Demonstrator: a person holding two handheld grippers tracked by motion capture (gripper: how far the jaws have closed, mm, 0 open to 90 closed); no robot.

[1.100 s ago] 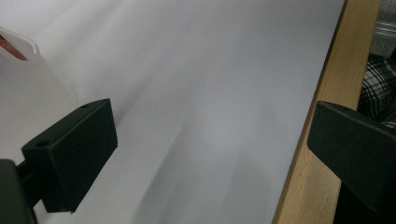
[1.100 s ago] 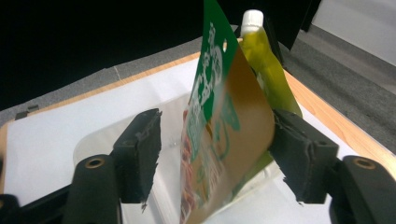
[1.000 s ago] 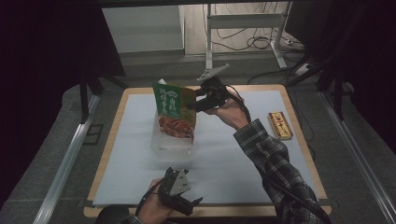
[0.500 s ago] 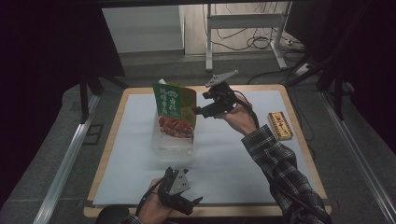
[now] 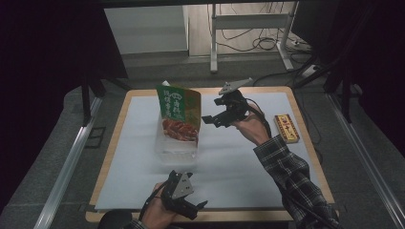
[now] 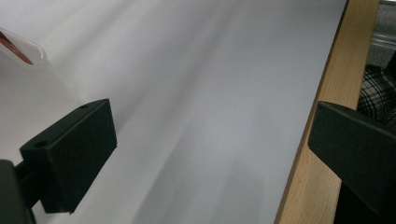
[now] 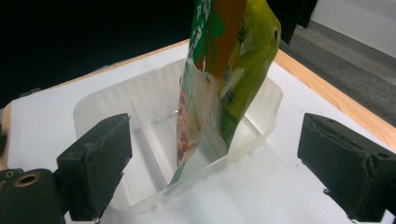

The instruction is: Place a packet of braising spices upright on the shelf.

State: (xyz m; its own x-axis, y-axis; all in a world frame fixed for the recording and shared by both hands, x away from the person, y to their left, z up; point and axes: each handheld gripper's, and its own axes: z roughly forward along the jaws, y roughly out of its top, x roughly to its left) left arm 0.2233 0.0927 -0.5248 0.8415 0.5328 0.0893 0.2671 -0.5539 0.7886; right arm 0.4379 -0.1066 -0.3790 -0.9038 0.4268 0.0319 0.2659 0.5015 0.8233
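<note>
A green food pouch (image 5: 178, 110) stands upright in a clear plastic container (image 5: 174, 151) on the white sheet. In the right gripper view the pouch (image 7: 224, 70) leans in the container (image 7: 107, 100), just ahead of the jaws. My right gripper (image 5: 210, 120) hovers a short way right of the pouch; its jaws have just been opening and now stand open, off the pouch, with nothing pressed between them. My left gripper (image 5: 197, 208) rests open at the table's near edge. In its own view the left gripper (image 6: 210, 144) spans bare white sheet.
A small yellow and red box (image 5: 286, 128) lies at the right side of the wooden table (image 5: 305, 143). White sheet (image 5: 229, 162) covers most of the tabletop. A plaid sleeve (image 5: 291, 176) reaches in from the lower right. A corner of the container (image 6: 23, 46) shows in the left gripper view.
My right gripper has let go of the pouch's top edge and drawn back to the right and slightly down. The pouch stays standing in the container. The left gripper has not moved.
</note>
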